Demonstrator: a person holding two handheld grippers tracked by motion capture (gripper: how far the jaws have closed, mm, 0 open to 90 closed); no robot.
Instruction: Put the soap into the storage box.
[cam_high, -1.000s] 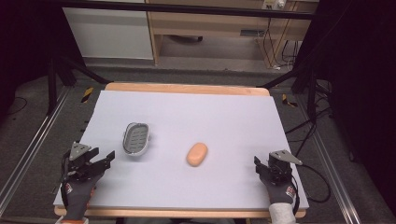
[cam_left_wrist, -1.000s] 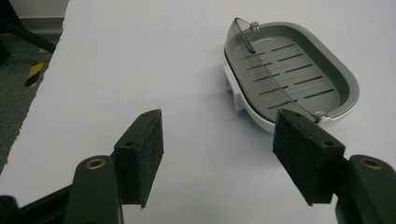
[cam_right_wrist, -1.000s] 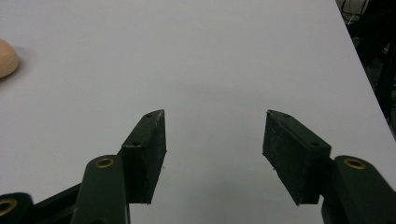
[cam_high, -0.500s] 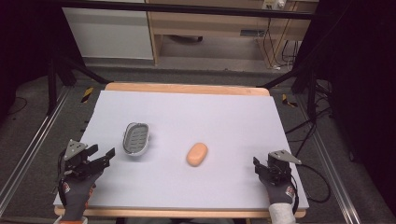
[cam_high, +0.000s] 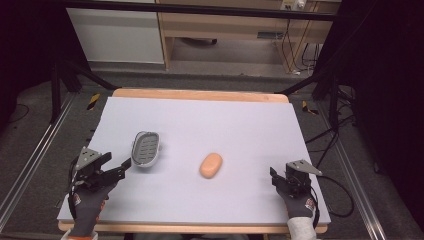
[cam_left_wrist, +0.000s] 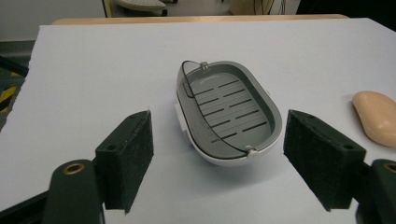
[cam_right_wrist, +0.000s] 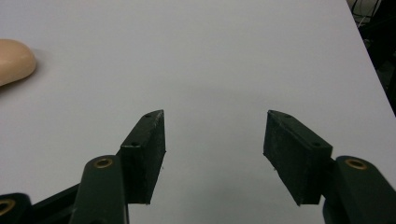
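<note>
Left gripper (cam_left_wrist: 217, 154) spread wide before soap dish (cam_left_wrist: 229, 114); right gripper (cam_right_wrist: 215, 149) open, empty; risk: dish skids if a pad strikes its rim.

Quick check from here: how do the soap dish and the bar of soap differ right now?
The soap dish is grey, hollow and slotted, with a thin wire handle; the soap is peach, solid and smooth. The dish looks longer than the soap. The dish sits straight ahead of the open left gripper; the soap lies off to its side, nearer mid-table. Both are oval, rest flat on the white table and are untouched.
</note>
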